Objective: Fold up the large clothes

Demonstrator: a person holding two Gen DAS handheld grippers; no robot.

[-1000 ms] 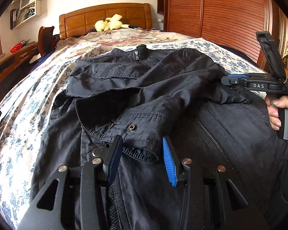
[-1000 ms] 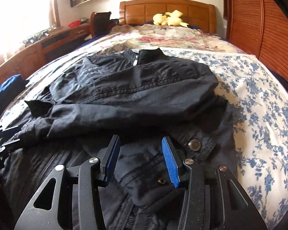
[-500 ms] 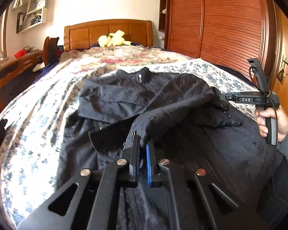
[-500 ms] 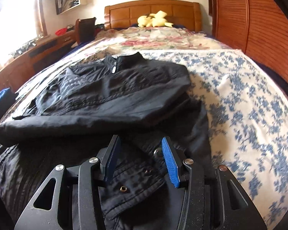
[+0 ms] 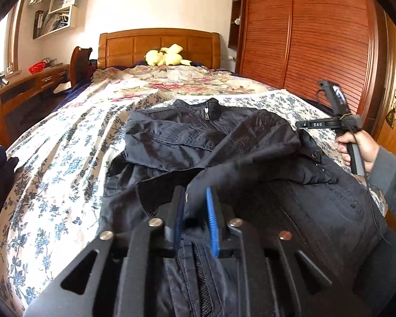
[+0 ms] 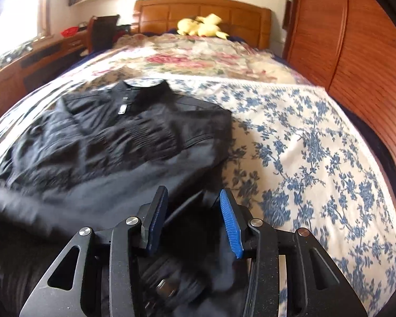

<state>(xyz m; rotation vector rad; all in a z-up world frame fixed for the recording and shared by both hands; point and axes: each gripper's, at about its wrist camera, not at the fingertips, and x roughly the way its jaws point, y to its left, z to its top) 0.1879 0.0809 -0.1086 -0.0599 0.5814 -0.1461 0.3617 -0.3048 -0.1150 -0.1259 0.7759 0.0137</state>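
Black jacket (image 5: 224, 142) is spread on floral bedspread (image 5: 52, 179); left gripper (image 5: 195, 211) is seen opening, sleeve fabric between its jaws; right gripper (image 6: 195, 222) is seen closing, jacket edge between parted jaws, ungripped

Left hand-held gripper (image 5: 195, 218) opening, right hand-held gripper (image 6: 194, 220) closing

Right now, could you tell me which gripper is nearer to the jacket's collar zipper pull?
Probably the right. The right gripper hangs at the jacket's right edge, level with the zipper pull; the left gripper sits back over the lower front.
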